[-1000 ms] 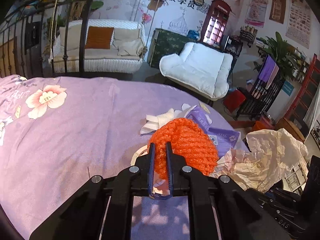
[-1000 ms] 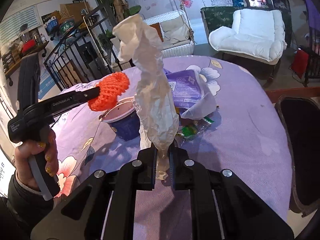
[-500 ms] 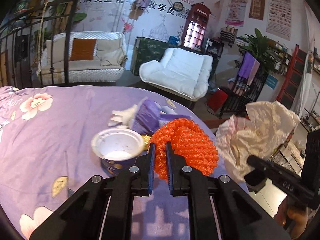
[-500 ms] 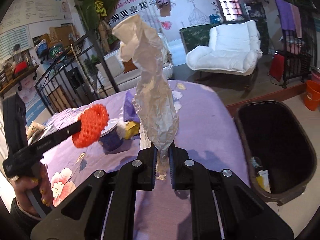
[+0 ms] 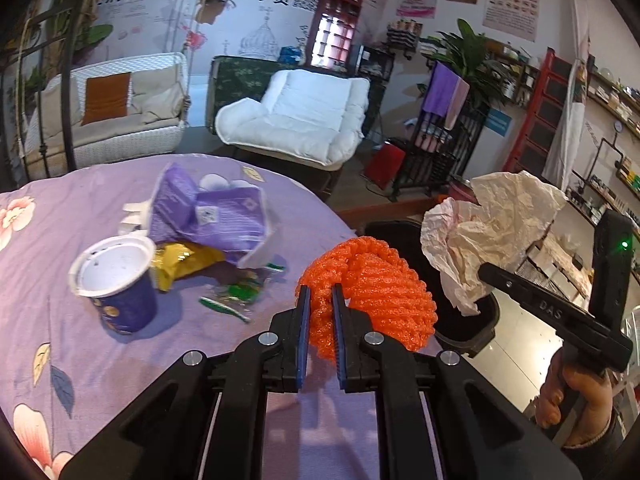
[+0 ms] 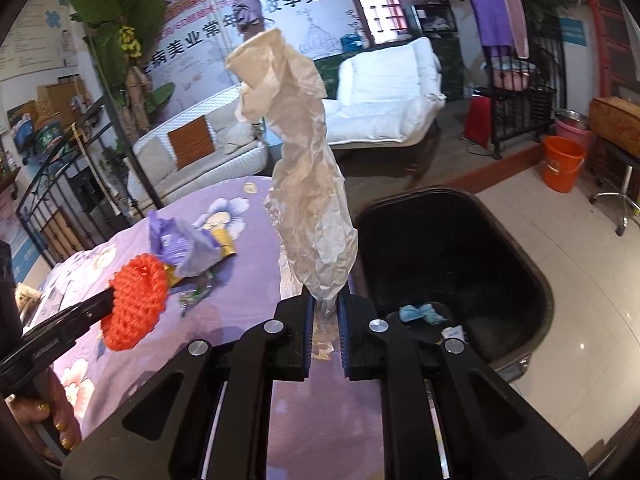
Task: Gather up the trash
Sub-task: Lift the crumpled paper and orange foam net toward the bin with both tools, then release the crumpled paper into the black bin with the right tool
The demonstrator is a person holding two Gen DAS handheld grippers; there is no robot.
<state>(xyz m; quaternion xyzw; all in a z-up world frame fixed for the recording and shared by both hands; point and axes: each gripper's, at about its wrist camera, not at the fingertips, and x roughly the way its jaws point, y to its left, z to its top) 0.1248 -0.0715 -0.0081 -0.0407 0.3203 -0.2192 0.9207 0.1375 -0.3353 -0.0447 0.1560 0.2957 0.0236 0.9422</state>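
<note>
A round table under a purple flowered cloth carries a blue paper cup and purple wrappers; beside it stands a black plastic bin. The right gripper clamps crumpled beige paper near the bin rim; the left gripper pinches an orange foam net over the table edge

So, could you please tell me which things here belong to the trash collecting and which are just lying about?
Job: orange foam net in left gripper, crumpled paper in right gripper, black bin, cup, purple packet, yellow wrapper.

Lying about: white armchair, orange bucket.
</note>
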